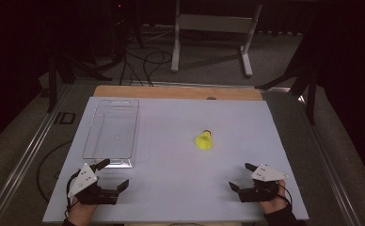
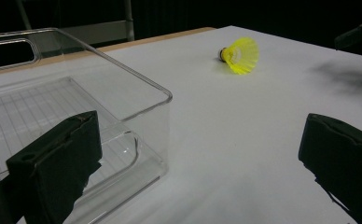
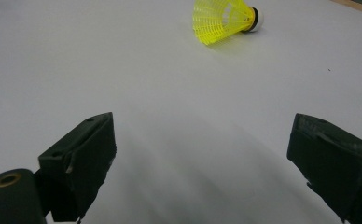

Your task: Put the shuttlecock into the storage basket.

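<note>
While both of my hands rest near the close edge of the desk [image 1: 171, 188], nothing is held in either one. My left gripper [image 1: 114, 175] sits at the near left corner with its fingers [image 2: 58, 158] spread wide and empty; in the left gripper view one finger stands in front of the near end of the clear plastic bin [image 2: 123, 93], whether touching it I cannot tell, and the other hangs over bare white surface. My right gripper [image 1: 242, 176] sits at the near right corner, its fingers [image 3: 83, 158] likewise wide apart with only white desk between them.

I see the yellow shuttlecock [image 1: 204, 140] lying on its side in the middle of the desk, a little right of centre, well apart from both grippers and nearer the right one. In the right gripper view its skirt opens toward the left and its dark-banded cork tip points right. It lies well to the right of the bin, which stretches along the left side of the desk.
</note>
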